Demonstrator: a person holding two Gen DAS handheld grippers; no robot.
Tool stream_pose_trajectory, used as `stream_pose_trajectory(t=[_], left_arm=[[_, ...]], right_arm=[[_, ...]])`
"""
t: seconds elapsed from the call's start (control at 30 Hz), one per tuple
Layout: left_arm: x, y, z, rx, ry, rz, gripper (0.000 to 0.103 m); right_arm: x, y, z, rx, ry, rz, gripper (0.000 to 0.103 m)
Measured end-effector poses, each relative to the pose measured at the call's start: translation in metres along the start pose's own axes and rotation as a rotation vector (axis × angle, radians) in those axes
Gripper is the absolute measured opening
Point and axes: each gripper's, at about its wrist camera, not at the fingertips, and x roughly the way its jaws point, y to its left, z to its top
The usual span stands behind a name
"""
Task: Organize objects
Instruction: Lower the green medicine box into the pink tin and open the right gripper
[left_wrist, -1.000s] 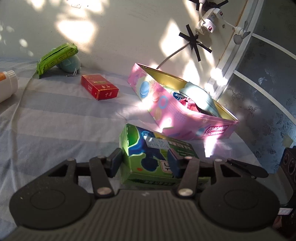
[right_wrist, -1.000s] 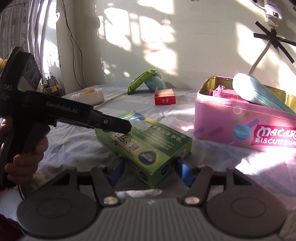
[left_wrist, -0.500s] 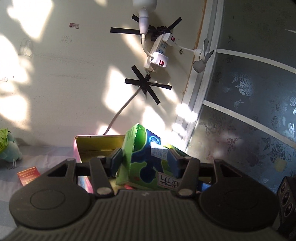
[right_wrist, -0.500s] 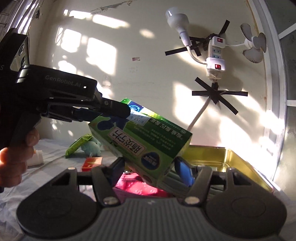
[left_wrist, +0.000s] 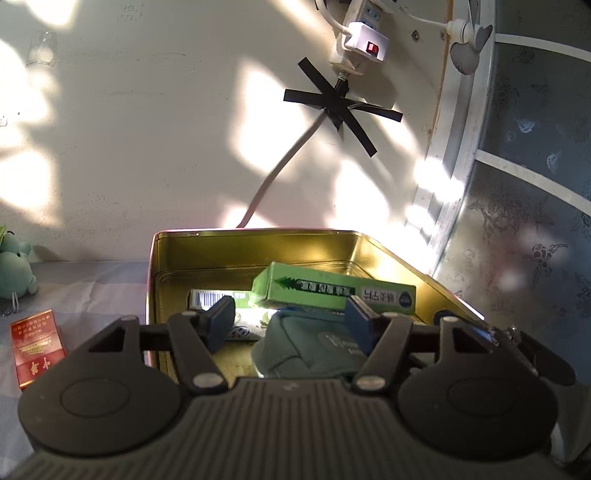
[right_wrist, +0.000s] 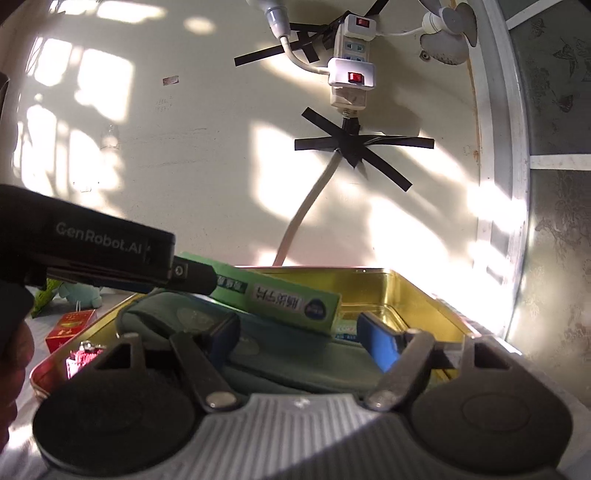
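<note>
You have carried the green box (left_wrist: 334, 291) off the bedsheet into the gold tin (left_wrist: 236, 251), where it lies tilted on a dark pouch (left_wrist: 314, 347). Your left gripper (left_wrist: 291, 323) and right gripper (right_wrist: 301, 336) both gape wide, empty. Only your left view shows the red pack (left_wrist: 35, 349) beside the tin clearly.

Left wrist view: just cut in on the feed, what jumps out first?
A green box lies inside the open gold-lined tin, propped on a dark green pouch, just past the open left gripper. Above, a white power strip is fixed to the sunlit wall with black tape crosses. A red pack lies on the striped cloth left of the tin.
</note>
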Motion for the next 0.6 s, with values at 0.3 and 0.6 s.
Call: stream_pose_trajectory(t=[0.3, 0.6], left_arm=[[-0.056, -0.003, -0.023, 0.073, -0.085, 0.128, 0.077], [-0.087, 0.014, -0.045, 0.073, -0.027, 0.225, 0.078]], right_arm=[[-0.025, -0.001, -0.008, 0.044, -0.059, -0.002, 0.078], [-0.052, 0.009, -0.011, 0.057, -0.068, 0.012, 0.080]])
